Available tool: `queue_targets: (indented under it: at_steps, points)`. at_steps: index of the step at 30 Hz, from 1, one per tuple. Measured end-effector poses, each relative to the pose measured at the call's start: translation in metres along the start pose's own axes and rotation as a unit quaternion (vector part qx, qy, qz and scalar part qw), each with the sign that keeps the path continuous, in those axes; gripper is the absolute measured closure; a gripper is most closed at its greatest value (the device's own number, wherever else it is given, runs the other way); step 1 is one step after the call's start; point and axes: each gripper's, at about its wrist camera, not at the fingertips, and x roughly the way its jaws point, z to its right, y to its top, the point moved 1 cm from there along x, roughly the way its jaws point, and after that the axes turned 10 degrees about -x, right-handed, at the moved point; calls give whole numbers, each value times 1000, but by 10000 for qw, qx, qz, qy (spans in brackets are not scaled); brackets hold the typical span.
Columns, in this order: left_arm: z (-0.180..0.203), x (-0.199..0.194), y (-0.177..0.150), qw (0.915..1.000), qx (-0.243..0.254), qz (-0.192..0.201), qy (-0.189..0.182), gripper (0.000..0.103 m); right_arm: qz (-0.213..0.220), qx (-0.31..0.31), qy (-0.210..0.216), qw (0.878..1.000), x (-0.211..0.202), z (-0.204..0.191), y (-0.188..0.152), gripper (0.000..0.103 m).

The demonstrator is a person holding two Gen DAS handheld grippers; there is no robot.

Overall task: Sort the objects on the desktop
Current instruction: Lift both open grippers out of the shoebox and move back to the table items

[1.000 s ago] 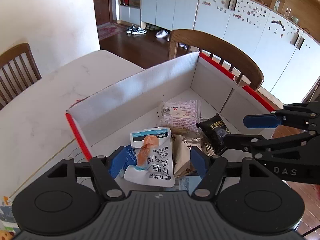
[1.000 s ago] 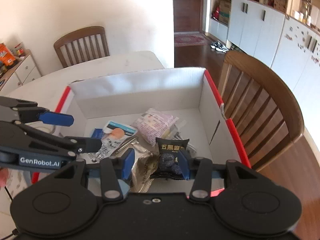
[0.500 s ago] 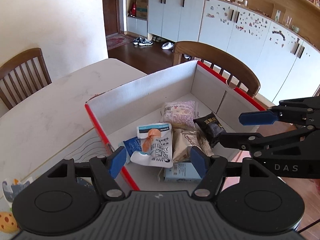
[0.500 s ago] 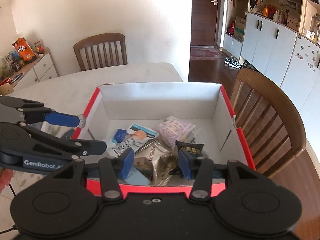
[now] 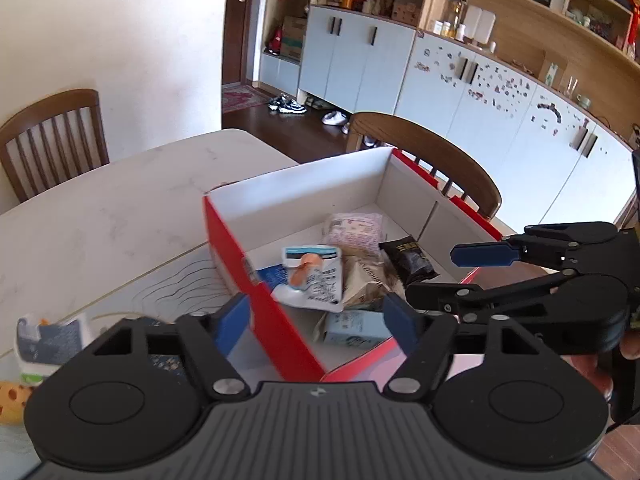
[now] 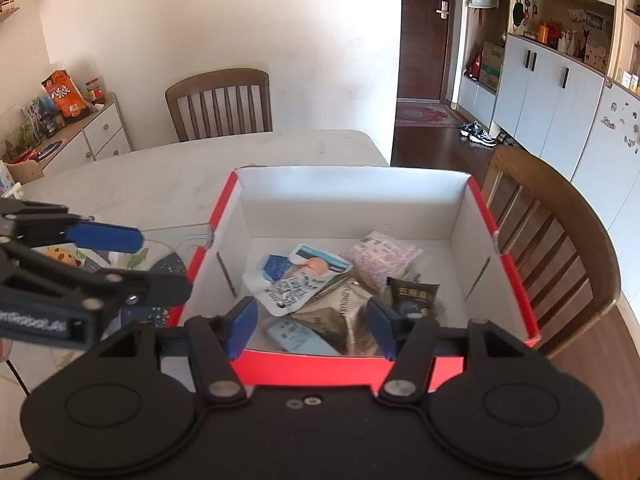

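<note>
Left wrist view: the left tool (image 5: 316, 316) is released and empty, its blue fingers spread. It has pulled back and risen since a second ago, when it hung low inside the red box (image 5: 228, 240); now it hovers over the box's near-left wall, one finger outside, one inside. The white pouch (image 5: 316, 276) it was over lies in the box, beside the tan packet (image 5: 368, 280), black packet (image 5: 408, 260), pink-printed bag (image 5: 356, 228) and pale blue carton (image 5: 352, 328). The right tool (image 5: 448, 272) shows at the right edge, spread open.

Right wrist view: the right tool (image 6: 310, 320) is likewise released and has drawn back from the black packet (image 6: 412, 296), now hovering at the box's near wall (image 6: 320, 368). The box sits at the desk's (image 6: 160, 184) right edge, next to a wooden chair (image 6: 560, 240). The left tool (image 6: 136, 260) hangs open over the placemat (image 6: 172, 264) left of the box.
</note>
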Motion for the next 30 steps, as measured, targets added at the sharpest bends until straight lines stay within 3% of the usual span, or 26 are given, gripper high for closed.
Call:
queue_targets:
  at_steps: [8, 19, 24, 30]
  points:
    - [-38, -33, -15, 9997, -131, 202, 93, 20, 55, 61, 34, 10000, 1, -32, 6, 37]
    - [-93, -62, -34, 9988, -389, 259, 154, 18, 129, -183, 284, 9993, 11, -86, 31, 31]
    - [-120, -70, -41, 9979, -494, 332, 245, 4, 156, -343, 392, 9985, 22, -112, 47, 31]
    - [-157, -77, -48, 9952, -758, 420, 447, 1, 129, -541, 541, 9970, 40, -141, 63, 30]
